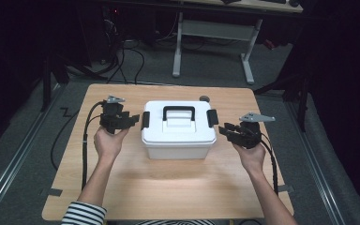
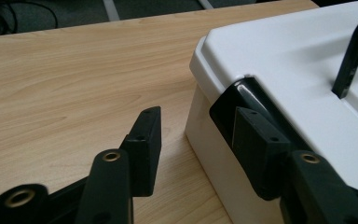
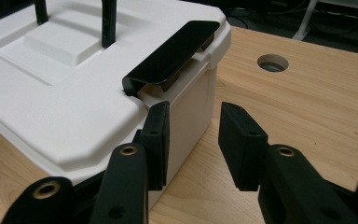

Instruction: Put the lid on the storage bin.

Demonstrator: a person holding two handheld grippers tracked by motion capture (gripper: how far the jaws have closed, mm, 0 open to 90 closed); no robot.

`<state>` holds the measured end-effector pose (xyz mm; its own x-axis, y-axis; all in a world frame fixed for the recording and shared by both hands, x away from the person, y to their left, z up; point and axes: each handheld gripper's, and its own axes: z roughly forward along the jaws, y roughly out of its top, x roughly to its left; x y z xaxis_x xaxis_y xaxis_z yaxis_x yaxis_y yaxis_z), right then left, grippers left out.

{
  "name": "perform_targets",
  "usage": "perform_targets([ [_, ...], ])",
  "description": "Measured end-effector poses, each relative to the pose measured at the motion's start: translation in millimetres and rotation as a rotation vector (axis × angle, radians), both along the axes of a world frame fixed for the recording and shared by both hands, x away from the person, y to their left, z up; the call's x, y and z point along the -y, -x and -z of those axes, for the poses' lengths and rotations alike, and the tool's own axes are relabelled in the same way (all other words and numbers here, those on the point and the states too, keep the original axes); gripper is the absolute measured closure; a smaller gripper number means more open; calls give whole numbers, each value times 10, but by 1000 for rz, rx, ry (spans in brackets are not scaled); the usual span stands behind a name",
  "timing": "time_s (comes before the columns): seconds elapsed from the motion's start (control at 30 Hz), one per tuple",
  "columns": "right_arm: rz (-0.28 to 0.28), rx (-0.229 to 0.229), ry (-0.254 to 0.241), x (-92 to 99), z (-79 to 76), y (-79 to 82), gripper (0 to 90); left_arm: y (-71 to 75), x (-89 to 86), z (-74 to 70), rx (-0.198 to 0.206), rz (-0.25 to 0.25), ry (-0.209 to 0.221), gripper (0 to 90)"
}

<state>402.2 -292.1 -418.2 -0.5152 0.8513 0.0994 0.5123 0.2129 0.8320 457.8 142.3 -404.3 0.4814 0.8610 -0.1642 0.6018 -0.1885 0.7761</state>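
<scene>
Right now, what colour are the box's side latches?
Black, glossy, against the white box. The latch on the right end shows best in the right gripper view.

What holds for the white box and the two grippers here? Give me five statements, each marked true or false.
1. The white box stands on the wooden table. True.
2. The box's lid is off and lies beside it. False: the lid sits on the box.
3. The left gripper has its jaws apart, with nothing clamped between them. True.
4. The right gripper holds the black carry handle. False: its jaws stand open beside the box's side, below the right latch.
5. A black latch sits on each end of the box. True.
</scene>
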Motion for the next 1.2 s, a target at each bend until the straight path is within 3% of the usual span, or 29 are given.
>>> perform_targets([
  [0.23, 36, -10, -14, 140, 7, 79, 568, 157, -86, -44, 37, -6, 13, 454],
  [0.47, 66, 15, -69, 333, -14, 229, 537, 364, -243, -128, 85, -17, 47, 439],
  [0.73, 96, 39, -99, 511, -22, 396, 523, 564, -376, -143, 115, -28, 49, 429],
  [0.97, 124, 27, -101, 629, 109, 525, 515, 732, -453, -4, 118, -40, 31, 421],
  [1.2, 162, 6, -129, 766, 269, 634, 515, 848, -559, 191, 93, -57, 57, 417],
])
